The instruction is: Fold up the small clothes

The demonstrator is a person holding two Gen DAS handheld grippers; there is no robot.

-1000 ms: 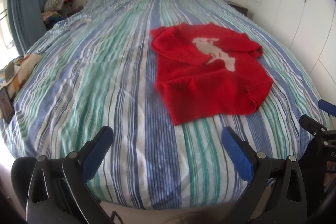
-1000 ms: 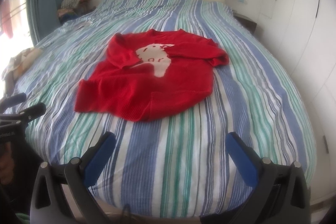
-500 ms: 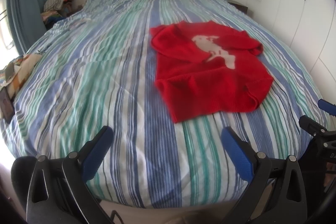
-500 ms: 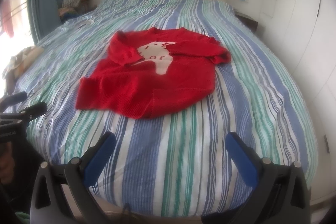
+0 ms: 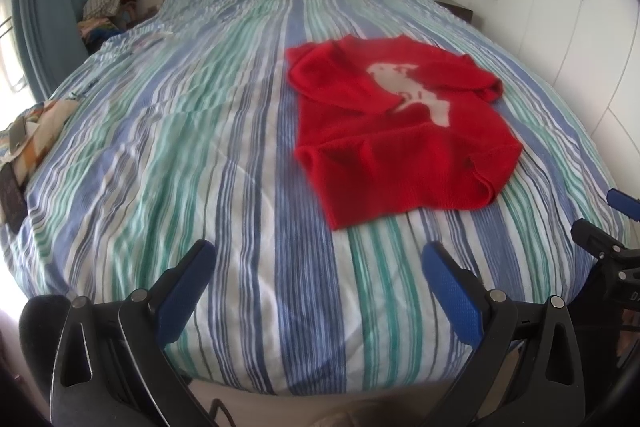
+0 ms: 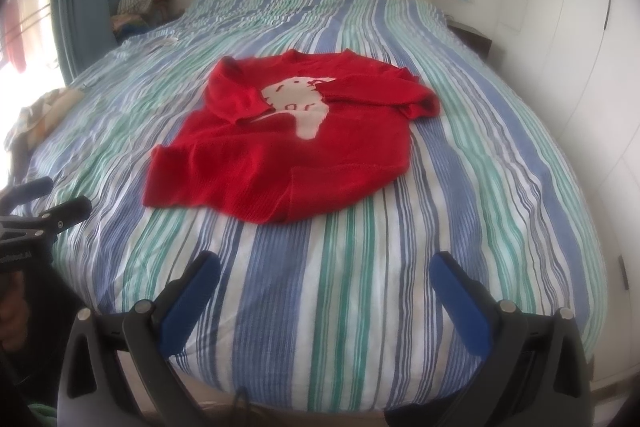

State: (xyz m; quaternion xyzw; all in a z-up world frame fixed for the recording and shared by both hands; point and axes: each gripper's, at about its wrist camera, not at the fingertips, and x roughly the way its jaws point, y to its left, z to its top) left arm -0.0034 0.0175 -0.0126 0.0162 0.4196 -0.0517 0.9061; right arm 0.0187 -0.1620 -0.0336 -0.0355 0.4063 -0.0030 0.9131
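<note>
Both the left hand-held gripper [image 5: 316,269] and right hand-held gripper [image 6: 326,277], jaws apart and empty, have edged nearer the red sweater [image 6: 280,151] ahead, beginning the approach.

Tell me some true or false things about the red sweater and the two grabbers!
1. The red sweater lies on the striped bed cover. True.
2. The left gripper is pinching the sweater's hem. False: it is open and apart from the sweater, over bare cover.
3. Both sleeves are folded in across the sweater's chest. True.
4. The right gripper is shut. False: its jaws stand wide apart and hold nothing.
5. The sweater has a pale shape on its front. True.
6. The sweater is already folded into a small square. False: only the sleeves are in; the body lies spread out.
</note>
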